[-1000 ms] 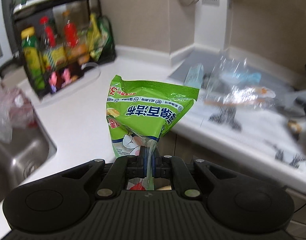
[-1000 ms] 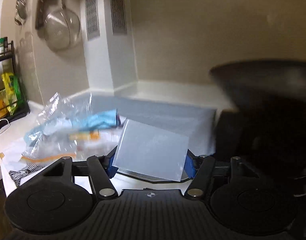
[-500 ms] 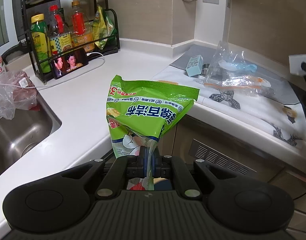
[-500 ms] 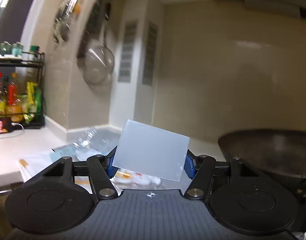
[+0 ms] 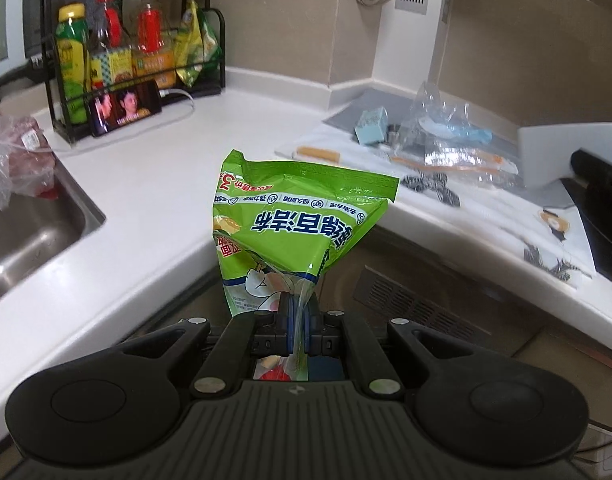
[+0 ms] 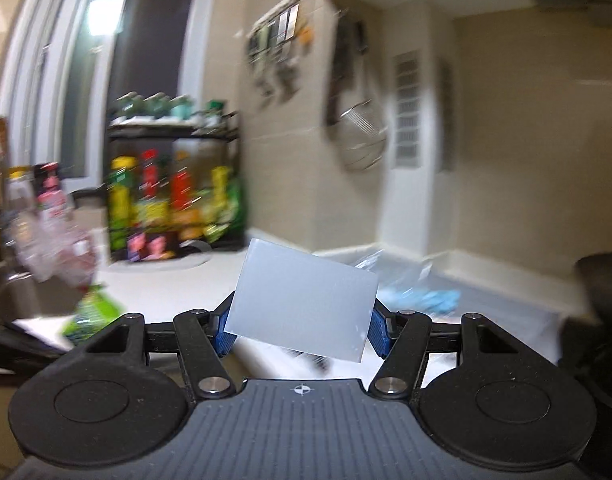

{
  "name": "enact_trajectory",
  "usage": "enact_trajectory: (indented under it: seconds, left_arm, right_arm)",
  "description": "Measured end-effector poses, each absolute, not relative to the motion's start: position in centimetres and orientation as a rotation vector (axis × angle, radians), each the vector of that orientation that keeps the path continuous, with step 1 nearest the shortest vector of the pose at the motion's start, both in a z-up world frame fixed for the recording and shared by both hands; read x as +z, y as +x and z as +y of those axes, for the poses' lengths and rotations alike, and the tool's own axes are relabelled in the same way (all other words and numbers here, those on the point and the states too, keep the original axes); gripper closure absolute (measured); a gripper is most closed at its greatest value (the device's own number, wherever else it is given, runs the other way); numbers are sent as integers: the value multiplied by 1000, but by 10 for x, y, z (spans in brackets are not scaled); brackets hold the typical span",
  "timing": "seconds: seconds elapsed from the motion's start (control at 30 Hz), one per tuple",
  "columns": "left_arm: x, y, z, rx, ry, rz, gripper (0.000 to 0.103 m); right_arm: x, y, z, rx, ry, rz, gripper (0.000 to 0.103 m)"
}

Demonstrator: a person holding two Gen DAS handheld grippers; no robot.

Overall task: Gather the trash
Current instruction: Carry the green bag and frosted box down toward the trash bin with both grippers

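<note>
Your left gripper [image 5: 297, 312] keeps its fingers pinched on the lower edge of the green snack bag [image 5: 293, 232], which stands up out of the jaws, in the air off the front edge of the white countertop [image 5: 145, 200]. Compared with half a second ago, the left view sits a little lower and closer: the bag is unchanged in your grip, while the clear plastic bag [image 5: 446, 136] and the small teal box [image 5: 370, 125] on the counter by the wall now appear further right.

Your right gripper [image 6: 301, 322] is still clamped across a pale grey box [image 6: 303, 304], held tilted between the blue pads [image 6: 222, 330]. That view has swung left since the earlier frame: the bottle rack [image 6: 173, 196], then at the far left edge, is now well inside the picture, and everything behind the box is motion-blurred. The hanging strainer [image 6: 362, 140] now lies right of centre.
</note>
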State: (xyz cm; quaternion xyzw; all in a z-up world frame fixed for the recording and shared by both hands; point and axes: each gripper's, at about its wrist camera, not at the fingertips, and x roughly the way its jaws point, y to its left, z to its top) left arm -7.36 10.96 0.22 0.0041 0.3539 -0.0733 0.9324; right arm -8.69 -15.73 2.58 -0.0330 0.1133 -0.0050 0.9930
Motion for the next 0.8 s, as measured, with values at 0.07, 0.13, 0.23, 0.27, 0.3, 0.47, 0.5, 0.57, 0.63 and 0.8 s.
enact_trajectory:
  seconds: [0.07, 0.13, 0.23, 0.27, 0.3, 0.47, 0.5, 0.57, 0.63, 0.8]
  left_arm:
    - [-8, -73, 108, -149, 15, 748, 98]
    - [-20, -72, 107, -145, 21, 773, 98]
    - [-39, -70, 104, -140, 31, 816, 98]
    - [-45, -69, 103, -141, 33, 834, 98]
    - [-52, -68, 102, -143, 37, 852, 98]
    - [-83, -61, 96, -159, 61, 924, 98]
    - [-88, -59, 96, -162, 61, 940, 99]
    - [-96, -56, 93, -172, 70, 962, 99]
    - [-103, -53, 91, -179, 87, 981, 99]
    - [-125, -42, 84, -188, 128, 1015, 99]
  right_arm:
    - [18, -85, -147, 22, -61, 266, 38]
    - [7, -81, -138, 45, -49, 317, 38]
    - [-17, -77, -127, 62, -40, 398, 38]
    - [-26, -77, -123, 64, -35, 427, 38]
    - [-35, -77, -121, 67, -27, 454, 38]
    - [-76, -67, -113, 58, -29, 575, 38]
    - [-83, -64, -111, 58, -32, 598, 38]
    - [-97, -60, -109, 64, -37, 635, 38]
    - [-111, -57, -108, 68, -48, 674, 38]
    - [-145, -46, -105, 77, -71, 762, 38]
